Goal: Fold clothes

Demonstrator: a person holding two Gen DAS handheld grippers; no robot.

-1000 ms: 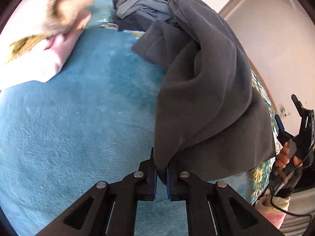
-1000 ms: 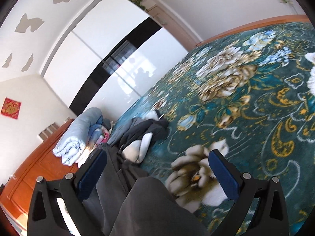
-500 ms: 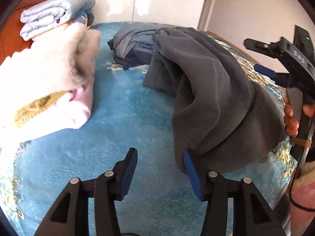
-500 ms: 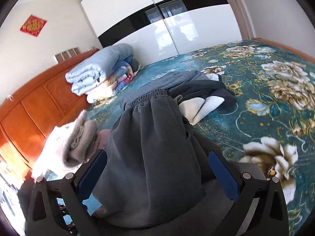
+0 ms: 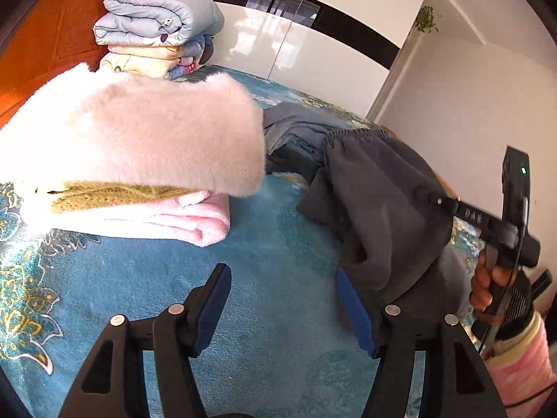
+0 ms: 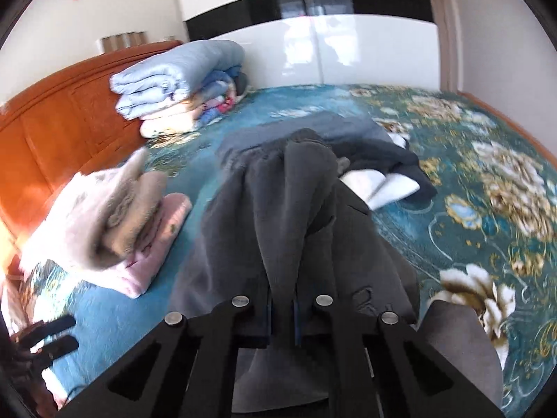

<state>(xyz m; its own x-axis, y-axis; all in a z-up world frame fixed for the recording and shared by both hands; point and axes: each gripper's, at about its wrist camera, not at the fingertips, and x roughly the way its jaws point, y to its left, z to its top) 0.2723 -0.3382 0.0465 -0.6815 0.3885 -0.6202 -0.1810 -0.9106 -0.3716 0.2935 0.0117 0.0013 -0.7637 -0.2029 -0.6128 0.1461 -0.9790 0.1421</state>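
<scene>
Dark grey sweatpants (image 5: pixel 376 188) with an elastic waistband lie bunched on the blue floral bed cover (image 5: pixel 146 278). My left gripper (image 5: pixel 283 308) is open and empty, just left of the pants' near edge. My right gripper (image 6: pixel 282 313) is shut on a fold of the grey sweatpants (image 6: pixel 275 216) and holds it lifted off the bed. It also shows in the left wrist view (image 5: pixel 438 201), reaching into the pants from the right.
A folded pile of pink and cream fleece clothes (image 5: pixel 132 160) (image 6: pixel 115 223) lies left of the pants. More unfolded dark and white garments (image 6: pixel 379 170) lie behind them. Stacked quilts (image 6: pixel 181 80) rest against the orange headboard (image 6: pixel 52 118).
My left gripper let go of the sweatpants and opened, then drew back low over the bed. My right gripper swung down onto the pants and shut on a fold.
</scene>
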